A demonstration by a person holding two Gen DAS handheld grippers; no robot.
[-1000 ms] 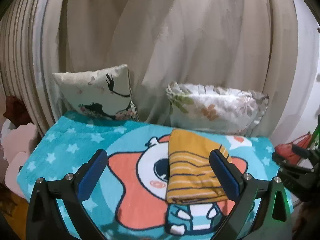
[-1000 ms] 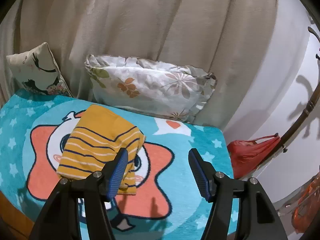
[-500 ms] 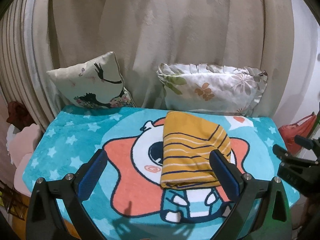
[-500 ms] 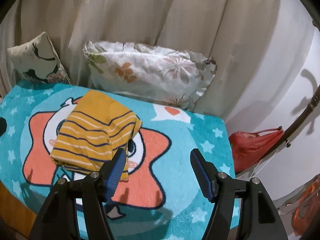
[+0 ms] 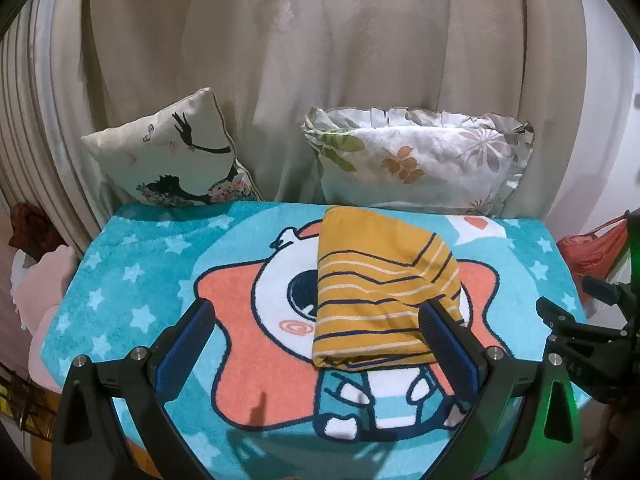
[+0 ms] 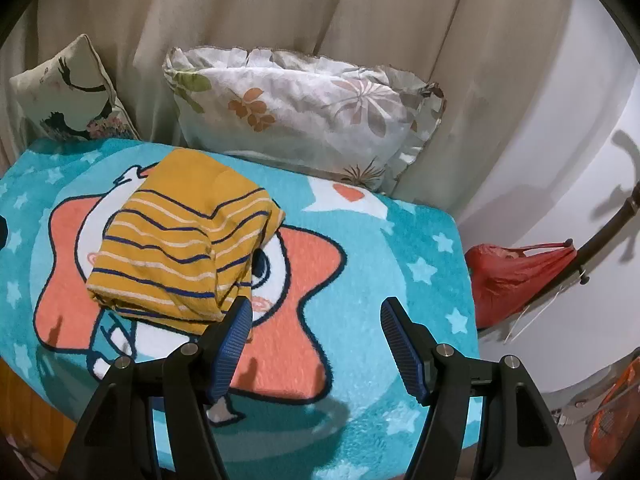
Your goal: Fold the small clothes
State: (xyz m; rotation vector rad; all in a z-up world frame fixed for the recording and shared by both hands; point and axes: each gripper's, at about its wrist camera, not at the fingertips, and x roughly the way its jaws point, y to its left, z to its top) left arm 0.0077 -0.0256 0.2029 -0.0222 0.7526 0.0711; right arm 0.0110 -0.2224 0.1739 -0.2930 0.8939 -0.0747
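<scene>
While both grippers hover with jaws spread wide and empty, the folded striped shirt (image 5: 380, 296) lies on the cartoon blanket (image 5: 140, 280), beyond the left gripper (image 5: 316, 344) and left of the right gripper (image 6: 316, 340).

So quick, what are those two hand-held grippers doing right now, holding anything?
Left hand-held gripper: open, holding nothing, above the folded striped shirt.
Right hand-held gripper: open, holding nothing.
</scene>
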